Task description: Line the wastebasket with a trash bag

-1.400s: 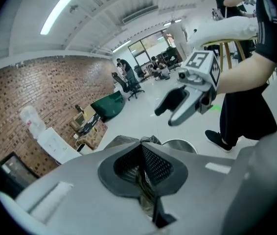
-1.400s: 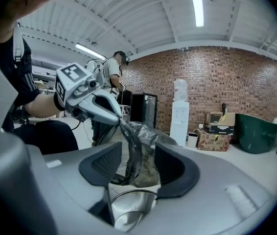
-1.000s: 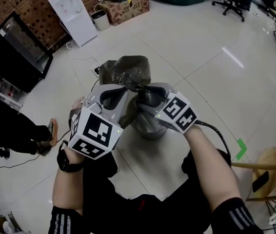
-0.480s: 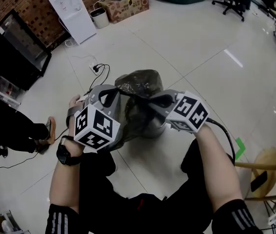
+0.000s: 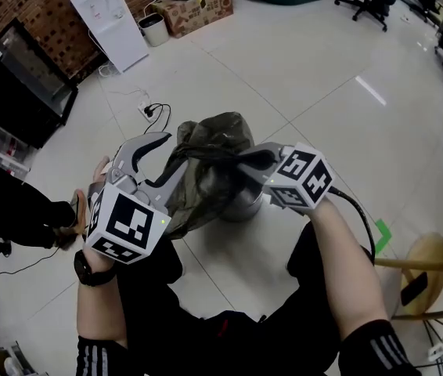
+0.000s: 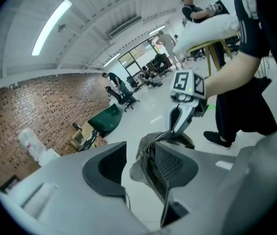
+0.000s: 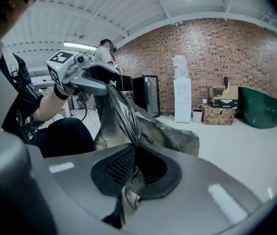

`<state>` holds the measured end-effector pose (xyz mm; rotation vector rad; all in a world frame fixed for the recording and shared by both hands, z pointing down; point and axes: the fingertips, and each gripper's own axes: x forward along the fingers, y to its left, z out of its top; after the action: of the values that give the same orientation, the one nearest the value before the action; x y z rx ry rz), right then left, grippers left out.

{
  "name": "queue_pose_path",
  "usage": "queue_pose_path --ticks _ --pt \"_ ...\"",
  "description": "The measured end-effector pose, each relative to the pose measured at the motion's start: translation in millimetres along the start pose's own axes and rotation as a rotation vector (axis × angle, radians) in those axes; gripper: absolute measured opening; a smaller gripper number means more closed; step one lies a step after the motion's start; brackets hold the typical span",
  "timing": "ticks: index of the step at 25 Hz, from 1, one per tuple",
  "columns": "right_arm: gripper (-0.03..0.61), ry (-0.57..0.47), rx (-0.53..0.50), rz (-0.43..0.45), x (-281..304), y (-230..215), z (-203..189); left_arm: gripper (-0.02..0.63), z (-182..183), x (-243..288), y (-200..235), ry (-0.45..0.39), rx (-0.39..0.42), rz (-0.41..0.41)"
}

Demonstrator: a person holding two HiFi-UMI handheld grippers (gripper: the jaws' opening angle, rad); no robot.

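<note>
Grey fingers (image 6: 104,166) of the left gripper (image 5: 165,149) are standing apart, having just been opening, and that gripper is sitting farther left than it was half a second ago. Dark film of the trash bag (image 5: 214,141) is draping against one finger without being pinched. The bag is hanging bunched in the air, over and partly hiding the metal wastebasket (image 5: 243,207) standing on the tiled floor (image 5: 323,116). To the right, the right gripper (image 5: 245,161) is clamping a gathered strand of the bag, fingers closed on it. The left hand is probably letting go to re-grip the rim elsewhere; the mouth is not yet spreading over the basket.
</note>
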<state>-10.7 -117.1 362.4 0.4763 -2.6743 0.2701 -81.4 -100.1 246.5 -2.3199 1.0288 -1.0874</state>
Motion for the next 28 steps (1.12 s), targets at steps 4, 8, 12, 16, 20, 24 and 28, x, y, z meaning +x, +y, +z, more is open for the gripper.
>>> queue_pose_path --ticks 4,8,12,16,20,24,28 --pt "0.008 -0.025 0.051 0.047 -5 7 4 0.143 -2 -8 6 0.018 0.017 0.022" --pt "0.008 -0.020 0.075 0.100 -14 15 0 0.088 -32 11 21 0.095 0.023 0.053" --pt "0.008 0.024 0.088 0.140 -23 15 -14 0.057 -48 43 23 0.126 -0.007 0.025" --pt "0.008 0.035 0.138 0.181 -31 16 -17 0.057 -64 85 9 0.173 0.000 -0.061" --pt "0.008 0.048 0.149 0.210 -38 23 -27 0.058 -91 135 -11 0.218 -0.022 -0.163" --pt "0.008 0.103 0.132 0.217 -38 24 -41 0.058 -122 183 -45 0.277 -0.042 -0.307" --pt "0.008 0.171 0.102 0.167 -31 14 -61 0.058 -152 219 -79 0.340 -0.028 -0.400"
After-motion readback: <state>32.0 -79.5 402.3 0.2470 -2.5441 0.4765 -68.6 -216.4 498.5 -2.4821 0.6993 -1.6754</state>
